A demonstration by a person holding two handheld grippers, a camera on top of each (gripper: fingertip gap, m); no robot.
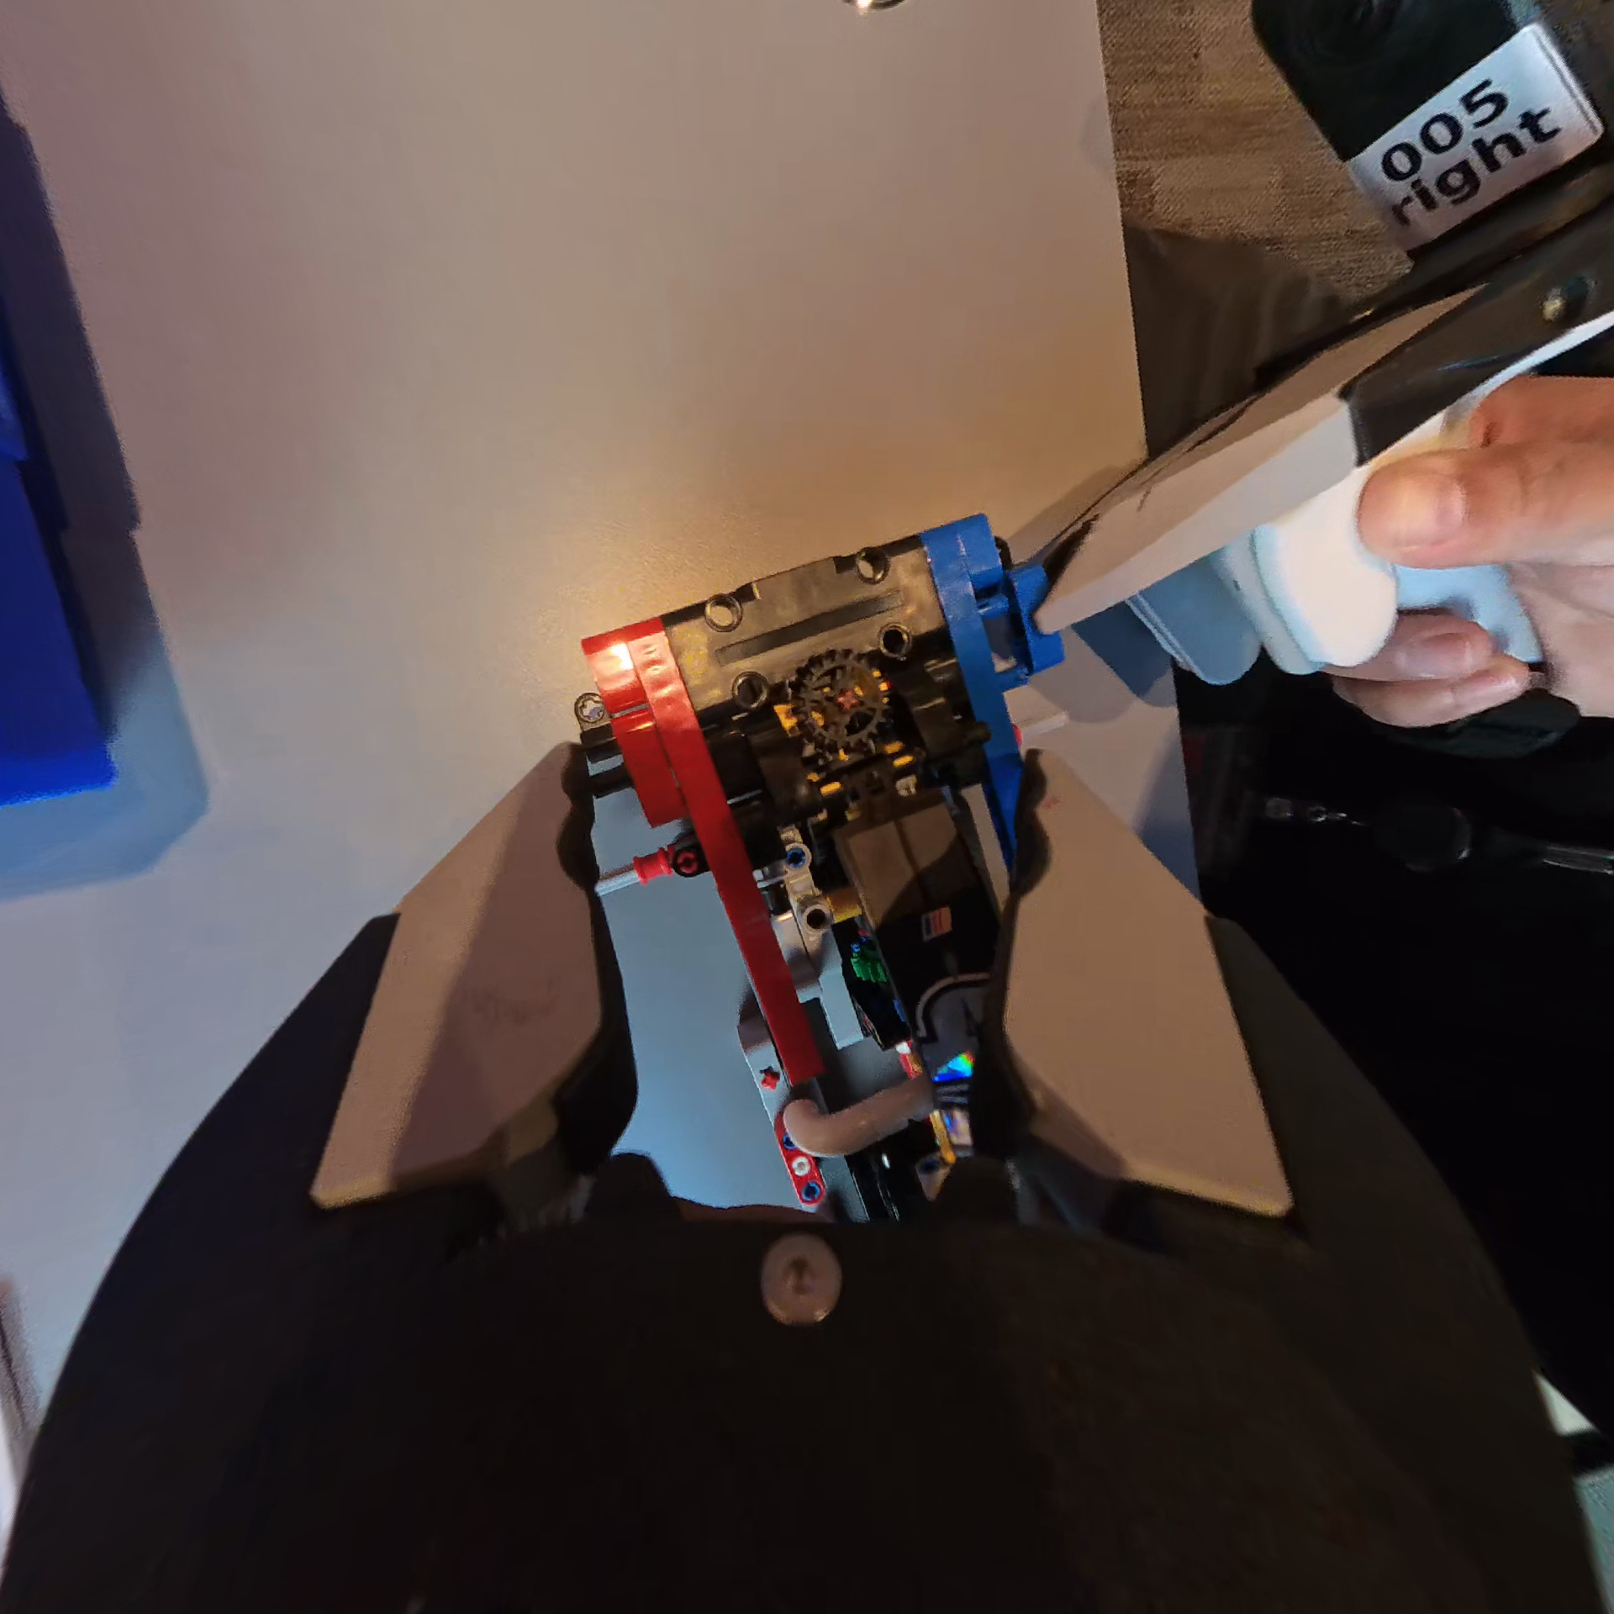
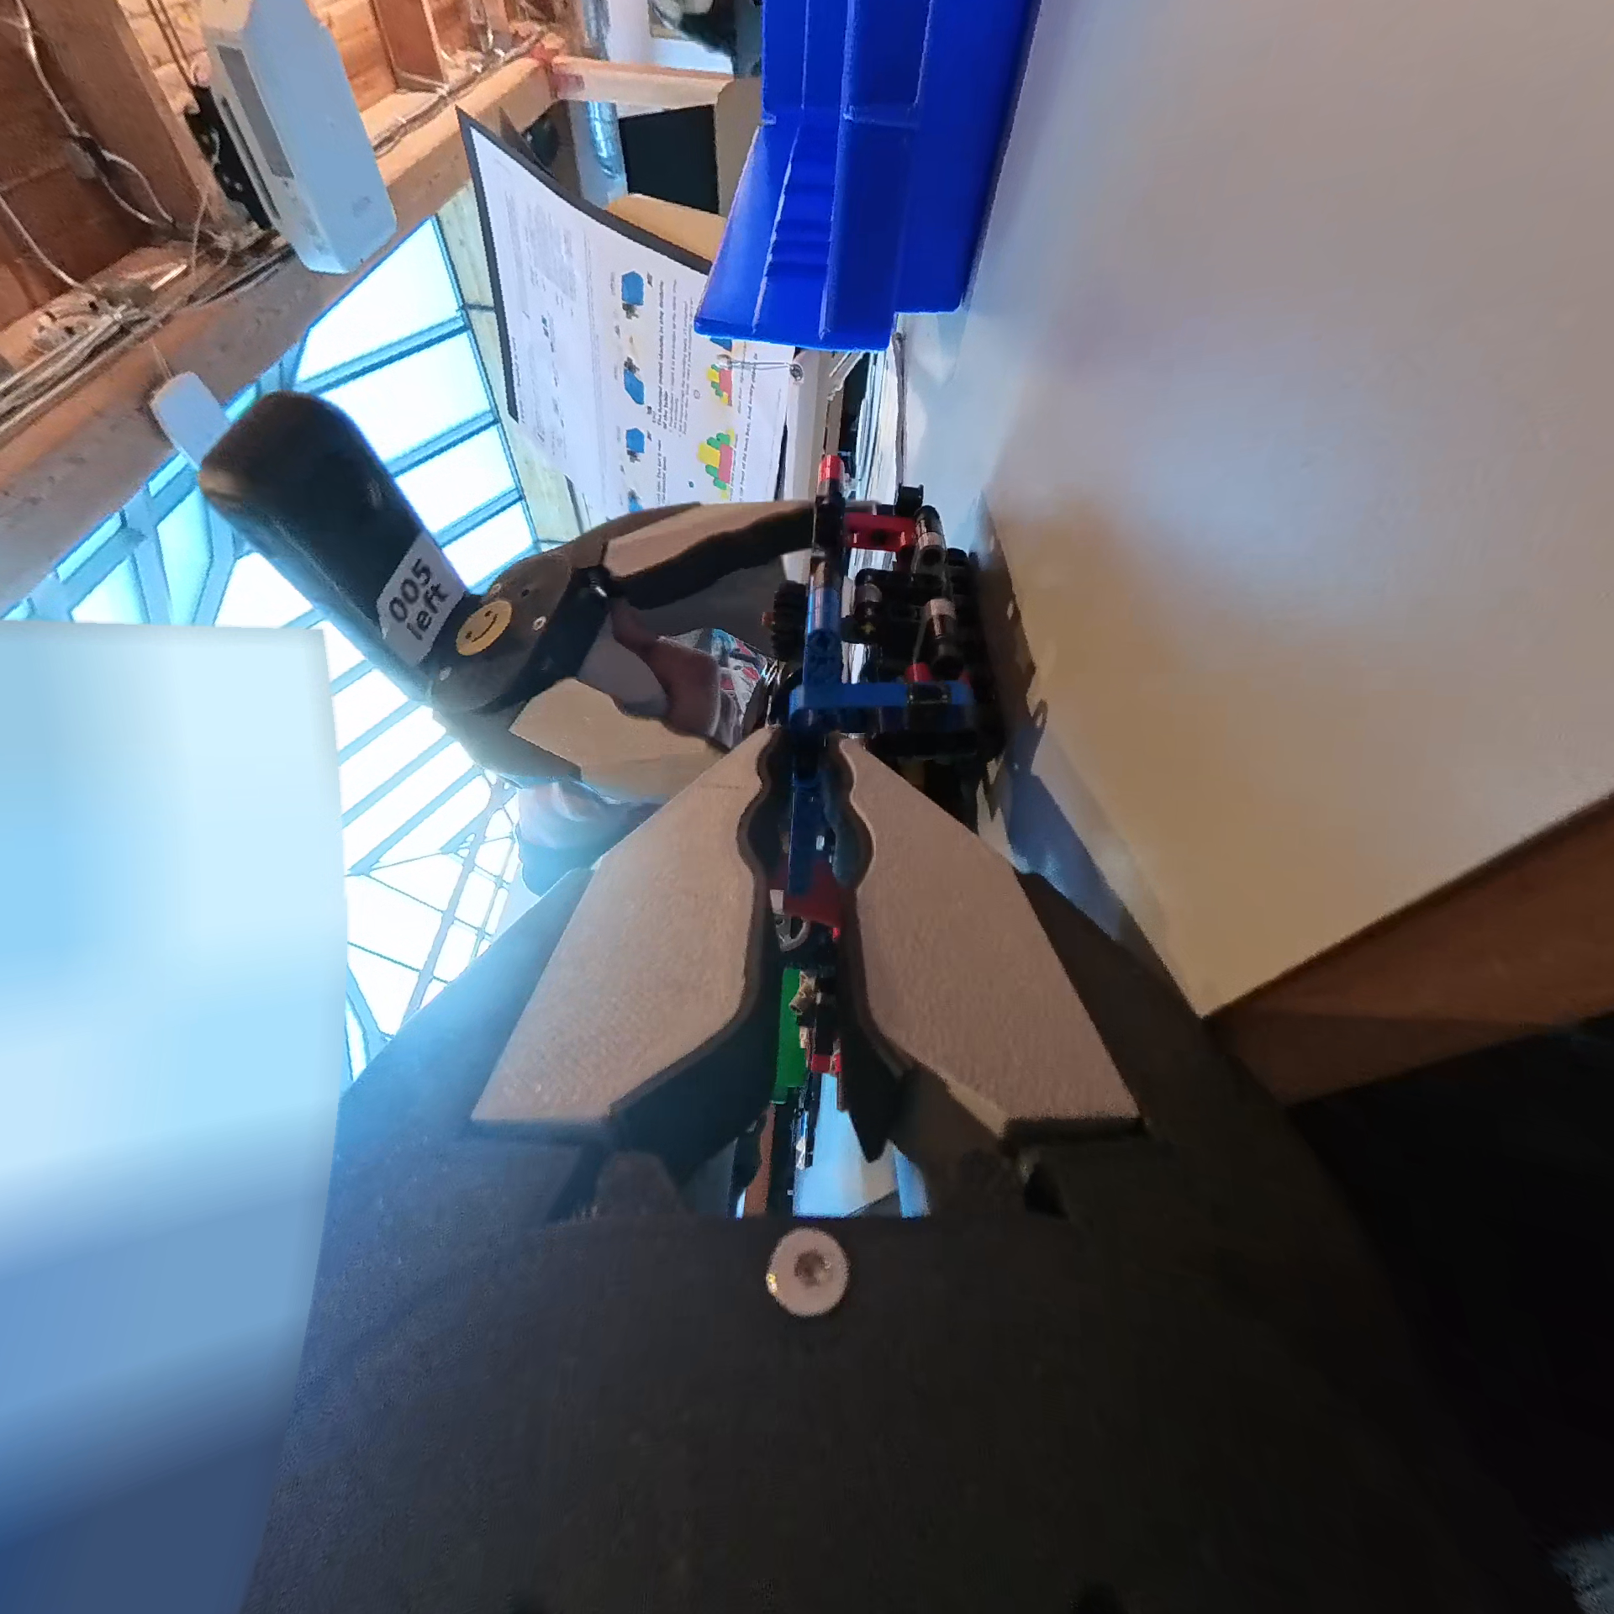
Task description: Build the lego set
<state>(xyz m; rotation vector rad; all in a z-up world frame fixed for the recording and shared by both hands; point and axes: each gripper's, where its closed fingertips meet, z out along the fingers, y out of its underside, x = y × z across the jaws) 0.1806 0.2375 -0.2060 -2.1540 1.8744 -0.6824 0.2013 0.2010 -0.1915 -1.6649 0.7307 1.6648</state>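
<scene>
A Lego Technic model [image 1: 812, 786] with a black body, a dark gear, a long red beam [image 1: 725, 838] and a blue side frame [image 1: 974, 629] is held above the white table. My left gripper [image 1: 799, 777] is shut on the model's sides. My right gripper [image 2: 808, 751] is shut on the blue frame piece [image 2: 808, 812] at the model's edge; it enters the left wrist view from the right [image 1: 1048, 603]. In the right wrist view the model [image 2: 908, 629] stands against the white table, with the left gripper [image 2: 812, 515] behind it.
A blue bin [image 2: 838, 175] stands on the white table [image 2: 1266, 437], and also shows at the left of the left wrist view [image 1: 44, 611]. An instruction sheet [image 2: 611, 349] stands behind the model. A hand [image 1: 1502, 541] holds the right gripper's trigger. The table's wooden edge [image 2: 1441, 917] is near.
</scene>
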